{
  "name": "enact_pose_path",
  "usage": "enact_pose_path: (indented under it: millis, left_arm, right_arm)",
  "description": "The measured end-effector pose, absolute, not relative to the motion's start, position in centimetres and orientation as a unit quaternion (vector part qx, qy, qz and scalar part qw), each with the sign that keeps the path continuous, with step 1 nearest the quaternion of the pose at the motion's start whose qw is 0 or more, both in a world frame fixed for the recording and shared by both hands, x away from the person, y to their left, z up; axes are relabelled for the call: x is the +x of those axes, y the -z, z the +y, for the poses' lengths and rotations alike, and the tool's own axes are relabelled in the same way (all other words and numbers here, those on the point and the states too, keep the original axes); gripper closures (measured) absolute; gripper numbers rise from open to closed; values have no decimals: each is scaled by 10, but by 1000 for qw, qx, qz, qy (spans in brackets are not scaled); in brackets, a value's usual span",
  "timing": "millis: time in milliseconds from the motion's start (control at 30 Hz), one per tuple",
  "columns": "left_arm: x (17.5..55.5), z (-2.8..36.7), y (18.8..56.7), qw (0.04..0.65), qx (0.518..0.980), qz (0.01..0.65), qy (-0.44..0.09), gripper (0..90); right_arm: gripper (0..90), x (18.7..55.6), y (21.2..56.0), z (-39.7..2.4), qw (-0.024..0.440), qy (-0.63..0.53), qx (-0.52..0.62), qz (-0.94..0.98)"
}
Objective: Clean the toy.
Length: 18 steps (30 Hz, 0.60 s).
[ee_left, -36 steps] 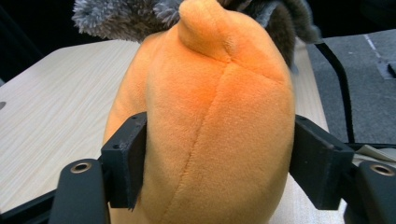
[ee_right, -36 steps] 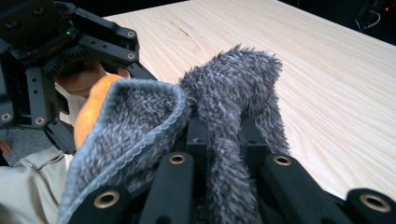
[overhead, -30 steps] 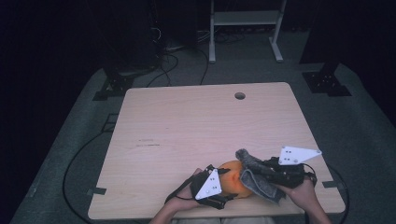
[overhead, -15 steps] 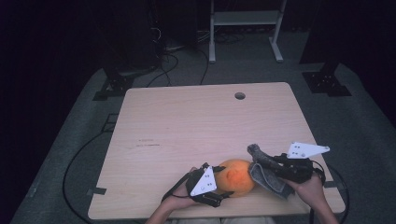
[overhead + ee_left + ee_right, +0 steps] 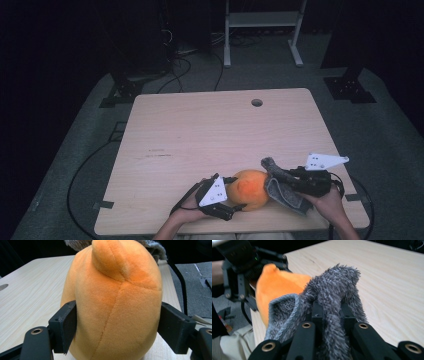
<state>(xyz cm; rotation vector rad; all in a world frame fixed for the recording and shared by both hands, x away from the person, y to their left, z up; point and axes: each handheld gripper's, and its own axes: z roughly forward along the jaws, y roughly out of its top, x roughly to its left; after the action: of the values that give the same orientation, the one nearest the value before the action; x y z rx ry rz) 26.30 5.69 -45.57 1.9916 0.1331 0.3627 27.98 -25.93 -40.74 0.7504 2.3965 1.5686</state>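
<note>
Round orange plush toy (image 5: 112, 305): soft, short-napped. Shaggy grey fleece cloth (image 5: 332, 290). Pale wood-grain table (image 5: 200, 135): smooth, matt.

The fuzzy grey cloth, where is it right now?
In the high view the grey cloth sits near the table's front edge, right of the orange plush toy and touching it, pinched in the right gripper.

Left claw (image 5: 235, 197) part-open, right claw (image 5: 280, 181) clamped shut.

Bare table (image 5: 200, 130) beyond plush toy (image 5: 249, 189)
</note>
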Motion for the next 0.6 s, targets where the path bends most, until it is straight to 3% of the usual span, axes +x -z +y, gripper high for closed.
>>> enact_pose_path:
  millis: [233, 433, 600]
  left_arm:
    - [262, 60, 455, 523, 837, 50, -154, 229]
    - [263, 63, 456, 522, 838, 50, -149, 228]
    - [263, 65, 456, 520, 840, 48, -150, 224]
  right_arm:
    - [778, 282, 408, -251, 67, -539, 241, 805]
    - [778, 281, 415, -264, 100, -510, 255, 815]
    - [778, 280, 408, -255, 85, -542, 230, 804]
